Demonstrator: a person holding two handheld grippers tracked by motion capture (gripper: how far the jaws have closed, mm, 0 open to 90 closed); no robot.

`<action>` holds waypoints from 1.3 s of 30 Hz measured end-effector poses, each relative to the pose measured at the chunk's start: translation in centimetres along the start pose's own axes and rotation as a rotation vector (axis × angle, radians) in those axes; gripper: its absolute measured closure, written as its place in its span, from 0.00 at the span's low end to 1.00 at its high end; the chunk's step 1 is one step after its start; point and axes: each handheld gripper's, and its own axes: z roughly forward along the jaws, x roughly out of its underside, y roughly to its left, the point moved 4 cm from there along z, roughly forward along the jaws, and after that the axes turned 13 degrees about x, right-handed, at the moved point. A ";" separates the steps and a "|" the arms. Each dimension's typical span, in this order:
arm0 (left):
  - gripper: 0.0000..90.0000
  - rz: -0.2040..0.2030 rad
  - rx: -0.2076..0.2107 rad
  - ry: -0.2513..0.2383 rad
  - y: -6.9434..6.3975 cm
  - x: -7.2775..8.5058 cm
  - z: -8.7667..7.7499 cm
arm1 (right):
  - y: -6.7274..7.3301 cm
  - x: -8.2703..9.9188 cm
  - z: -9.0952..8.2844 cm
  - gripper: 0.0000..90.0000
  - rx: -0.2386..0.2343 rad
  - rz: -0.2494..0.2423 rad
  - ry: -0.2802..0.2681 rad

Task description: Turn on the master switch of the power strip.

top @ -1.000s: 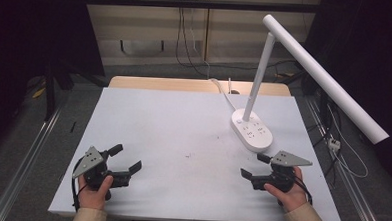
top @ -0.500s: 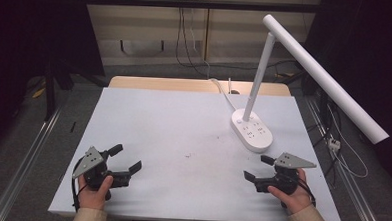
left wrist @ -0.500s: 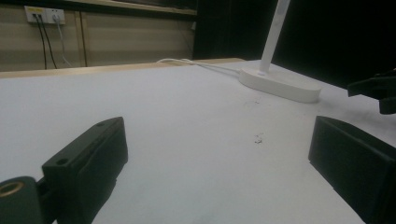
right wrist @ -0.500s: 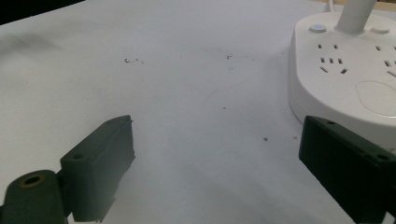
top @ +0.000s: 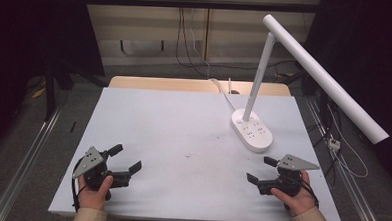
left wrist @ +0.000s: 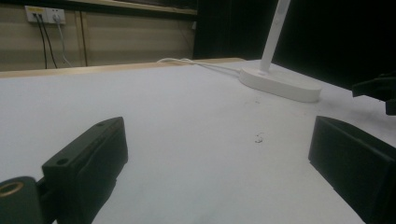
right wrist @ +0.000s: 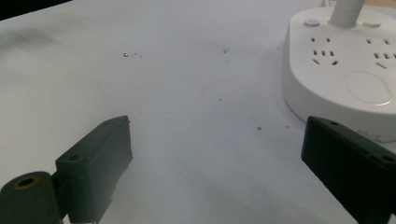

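Observation:
A white desk lamp stands at the table's right, with its oval base [top: 251, 130] carrying sockets and a long tube head [top: 325, 78] reaching out past the right edge. My left gripper [top: 128, 156] rests open near the front left, held in a hand, nothing between its fingers. My right gripper [top: 258, 169] is open at the front right, just in front of the lamp base. In the left gripper view the gripper [left wrist: 219, 158] faces the lamp base [left wrist: 280, 84] across bare table. In the right gripper view the gripper [right wrist: 219, 158] has the lamp base [right wrist: 345, 65] close at its right.
The white table [top: 183, 120] has a small speck [top: 187, 154] near its middle. The lamp's white cable [top: 220, 86] runs off the back edge. Wall sockets and hanging cables are behind. Metal rails flank the table on both sides.
My right gripper has drifted slightly to the right and towards the front edge. The left gripper has stayed still.

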 end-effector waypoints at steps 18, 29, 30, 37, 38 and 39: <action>0.05 -0.004 -0.002 0.006 0.0 0.1 0.1 | -0.7 0.4 -1.0 0.09 0.012 0.011 -0.002; 0.05 -0.006 -0.001 0.009 0.0 0.2 0.1 | -1.0 0.7 -1.4 0.09 0.015 0.005 0.005; 0.05 -0.007 0.000 0.009 0.0 0.2 0.1 | -1.0 0.7 -1.4 0.09 0.015 0.006 0.004; 0.05 -0.004 -0.003 0.008 0.0 0.2 0.1 | -1.0 0.8 -1.6 0.09 0.014 0.005 0.003; 0.05 -0.004 -0.003 0.009 0.0 0.2 0.1 | -1.0 0.9 -1.6 0.09 0.014 0.005 0.003; 0.05 -0.004 -0.002 0.009 0.0 0.2 0.1 | -1.0 0.9 -1.7 0.09 0.014 0.003 0.003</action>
